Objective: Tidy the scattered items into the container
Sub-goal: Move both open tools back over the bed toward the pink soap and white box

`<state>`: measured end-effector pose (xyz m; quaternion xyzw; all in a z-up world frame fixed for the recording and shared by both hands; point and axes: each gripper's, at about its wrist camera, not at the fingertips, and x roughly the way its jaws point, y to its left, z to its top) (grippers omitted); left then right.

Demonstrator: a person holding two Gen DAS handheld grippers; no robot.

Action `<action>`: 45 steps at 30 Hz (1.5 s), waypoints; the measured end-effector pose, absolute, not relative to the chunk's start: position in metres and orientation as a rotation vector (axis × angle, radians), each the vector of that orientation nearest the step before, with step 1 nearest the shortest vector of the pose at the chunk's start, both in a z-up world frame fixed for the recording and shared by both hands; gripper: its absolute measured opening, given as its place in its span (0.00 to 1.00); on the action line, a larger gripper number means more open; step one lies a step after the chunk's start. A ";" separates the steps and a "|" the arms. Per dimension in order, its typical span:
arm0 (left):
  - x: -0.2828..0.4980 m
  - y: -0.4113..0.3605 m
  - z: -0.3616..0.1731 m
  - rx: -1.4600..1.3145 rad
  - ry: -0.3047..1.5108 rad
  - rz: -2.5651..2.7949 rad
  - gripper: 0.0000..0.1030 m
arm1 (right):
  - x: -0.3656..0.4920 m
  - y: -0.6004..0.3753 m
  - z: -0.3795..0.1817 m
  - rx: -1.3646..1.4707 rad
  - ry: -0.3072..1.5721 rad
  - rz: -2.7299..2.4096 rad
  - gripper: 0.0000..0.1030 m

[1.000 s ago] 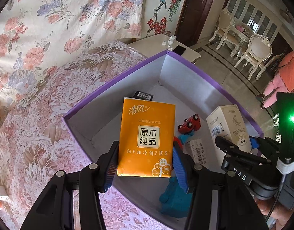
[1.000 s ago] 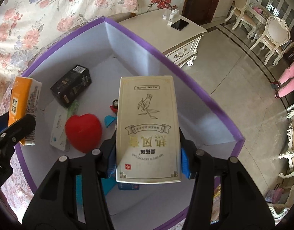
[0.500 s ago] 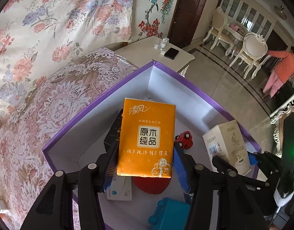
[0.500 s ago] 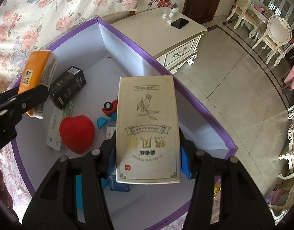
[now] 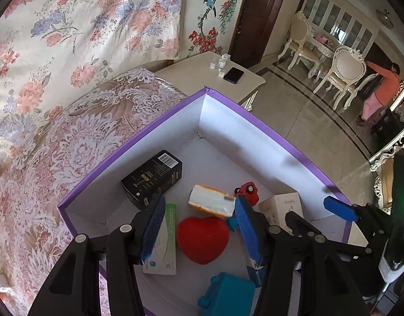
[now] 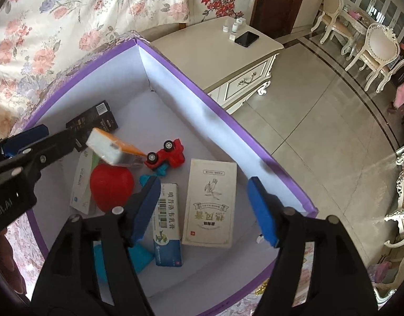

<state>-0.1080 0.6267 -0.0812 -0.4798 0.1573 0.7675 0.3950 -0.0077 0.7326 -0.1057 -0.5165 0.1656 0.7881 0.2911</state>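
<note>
Purple-rimmed container (image 5: 149,142), white inside, sits on a floral lace bedspread (image 5: 57,144). Contents in the left wrist view, left to right: black box (image 5: 151,177) against the left wall; green-and-white flat box (image 5: 166,239) partly behind the left pad; red heart (image 5: 203,238) in the middle; orange tissue pack (image 5: 211,201) tilted, white end towards the camera; red toy car (image 5: 248,188) just beyond it; cream box (image 5: 279,205) by the right wall; teal toy (image 5: 228,293) at the near edge.

Left gripper (image 5: 199,233): jaws apart and empty. The tissue pack is beyond the blue pads and touches neither. In the right wrist view the pack (image 6: 113,150) looks blurred, above the heart (image 6: 111,187) and ahead of the left gripper's tips (image 6: 43,144); whether it rests on anything cannot be told.

Right gripper (image 6: 204,210): jaws opening, blue pads standing wide. The cream box (image 6: 209,202) lies flat on the container floor (image 6: 202,276), face up, in the gap between the pads but below them, touching neither. A blue-and-white carton (image 6: 167,223) lies just left of it, partly behind the left pad. Toy car (image 6: 166,154) on its side beyond both.

Outside the container, to the right: cream bedside cabinet (image 6: 228,50) with a phone (image 6: 246,38) and small bottles (image 6: 234,27).
</note>
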 end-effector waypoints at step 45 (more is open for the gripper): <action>-0.098 0.523 -0.048 -1.201 0.238 2.075 0.54 | -0.023 0.640 -0.065 -1.303 0.327 2.306 0.69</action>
